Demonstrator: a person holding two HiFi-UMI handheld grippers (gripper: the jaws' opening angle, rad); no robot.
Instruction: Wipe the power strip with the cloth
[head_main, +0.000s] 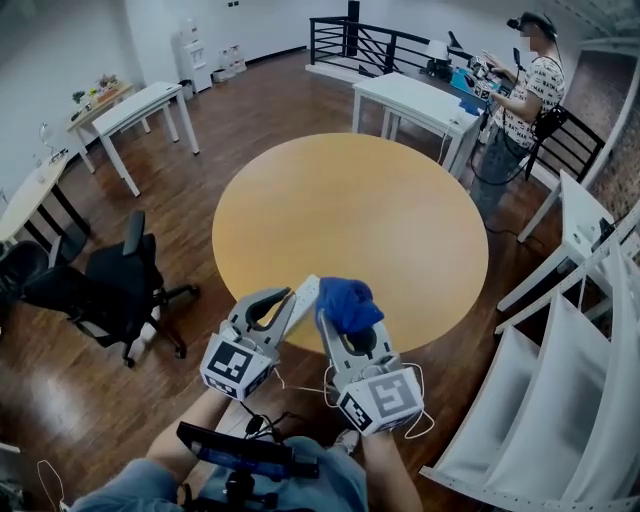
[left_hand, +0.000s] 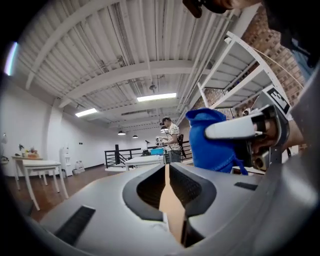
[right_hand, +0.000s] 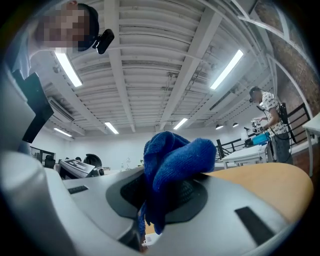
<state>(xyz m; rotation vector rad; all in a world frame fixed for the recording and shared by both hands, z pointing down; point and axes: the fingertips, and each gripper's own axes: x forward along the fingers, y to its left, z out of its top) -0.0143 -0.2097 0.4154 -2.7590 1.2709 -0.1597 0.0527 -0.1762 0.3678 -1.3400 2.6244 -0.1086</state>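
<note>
1. Currently the right gripper (right_hand: 165, 192) is clamped on the blue cloth (head_main: 348, 305). The cloth is bunched and bulges up out of the jaws, with a tail hanging down between them.
2. Left gripper (left_hand: 167, 172): jaws together but for a thin slit, nothing between them.
3. Both grippers are side by side at the near rim of the round wooden surface (head_main: 380, 210), pointing across it. The left one is just beside the cloth, on its left.
4. The cloth hangs over that near rim. Can't tell whether it touches the wood.
5. In the left gripper view the cloth and the right gripper show close by on the right.
6. Background: a person (head_main: 525, 95) stands at a white table (head_main: 415, 100) beyond the surface. A black office chair (head_main: 115, 280) is on the floor to the left, and white shelving (head_main: 560, 400) is to the right.
</note>
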